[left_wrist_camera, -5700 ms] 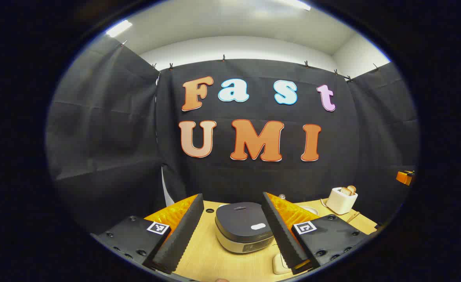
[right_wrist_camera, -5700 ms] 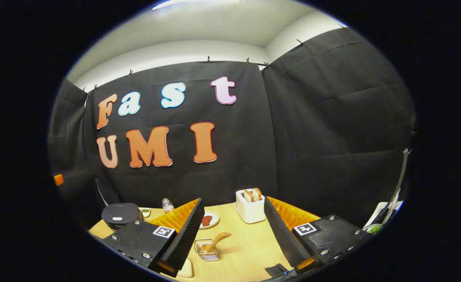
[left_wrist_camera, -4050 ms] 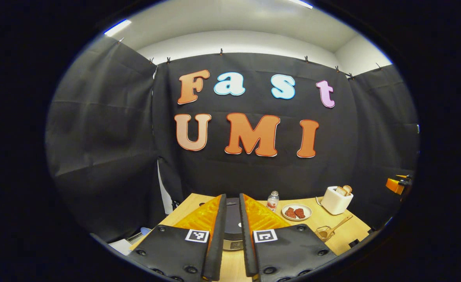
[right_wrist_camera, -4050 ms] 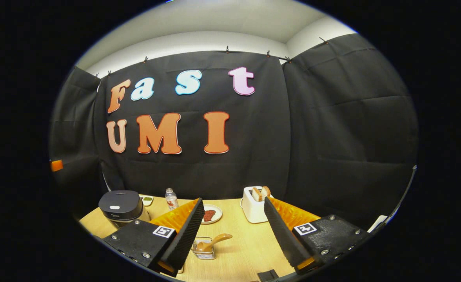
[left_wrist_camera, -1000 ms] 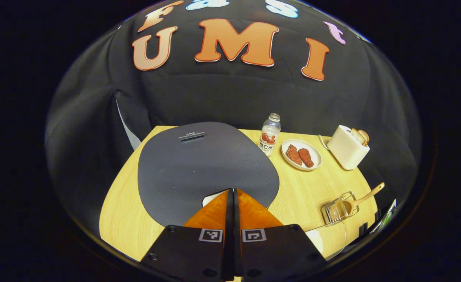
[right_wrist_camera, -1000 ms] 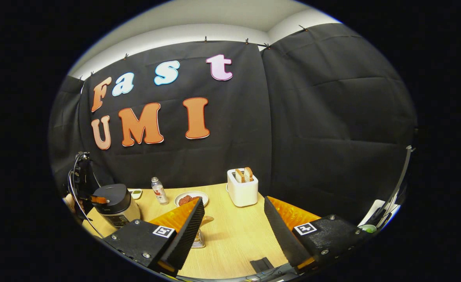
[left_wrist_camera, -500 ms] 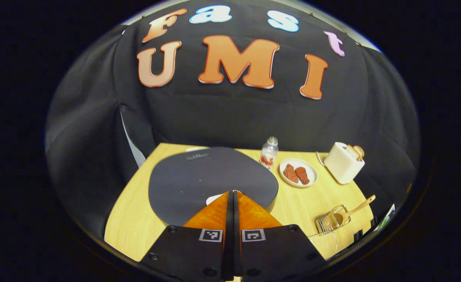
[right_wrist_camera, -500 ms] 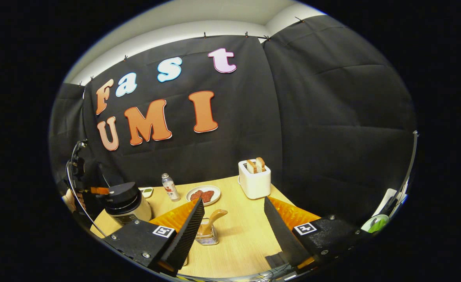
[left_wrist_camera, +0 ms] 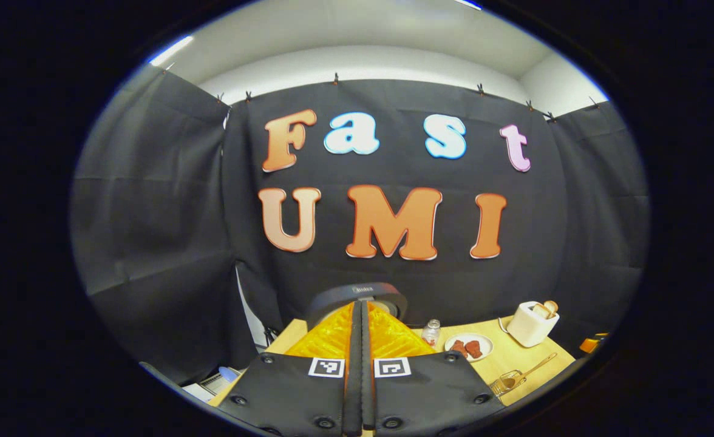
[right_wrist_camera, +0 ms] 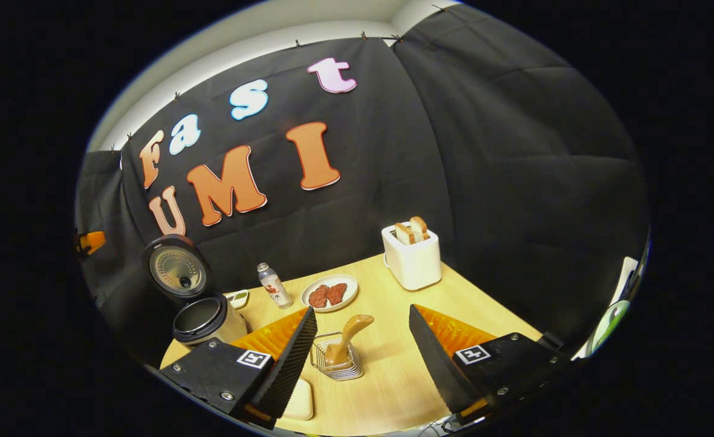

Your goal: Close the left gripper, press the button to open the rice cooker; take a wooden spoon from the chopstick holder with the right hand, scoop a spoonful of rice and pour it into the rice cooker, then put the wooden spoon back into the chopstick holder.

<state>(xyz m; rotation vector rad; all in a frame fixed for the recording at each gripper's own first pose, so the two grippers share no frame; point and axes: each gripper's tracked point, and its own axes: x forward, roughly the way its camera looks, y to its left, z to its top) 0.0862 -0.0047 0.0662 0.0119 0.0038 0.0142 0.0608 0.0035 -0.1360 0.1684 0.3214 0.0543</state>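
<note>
My left gripper [left_wrist_camera: 360, 364] is pressed fully together on nothing, the dark round rice cooker lid [left_wrist_camera: 357, 295] raised just beyond it. My right gripper [right_wrist_camera: 363, 352] gapes wide, empty, framing the wooden spoon [right_wrist_camera: 350, 337] leaning in the wire chopstick holder [right_wrist_camera: 337, 364] on the pale wooden table [right_wrist_camera: 393, 376]; the open rice cooker [right_wrist_camera: 202, 318] sits far left.

The table [right_wrist_camera: 393, 291] is showing a pale, matt wood grain, and the wooden spoon [right_wrist_camera: 348, 340] is looking smooth and lightly glossy in the thin, shiny metal wire of the chopstick holder [right_wrist_camera: 336, 370]. The rice cooker [right_wrist_camera: 202, 318] is presenting a matt dark rim, while its raised lid [right_wrist_camera: 178, 267] is gleaming with a metallic inner plate. The toaster [right_wrist_camera: 414, 261] is appearing as smooth cream plastic, and the booth wall [right_wrist_camera: 515, 182] is hanging as matt, creased cloth.
</note>
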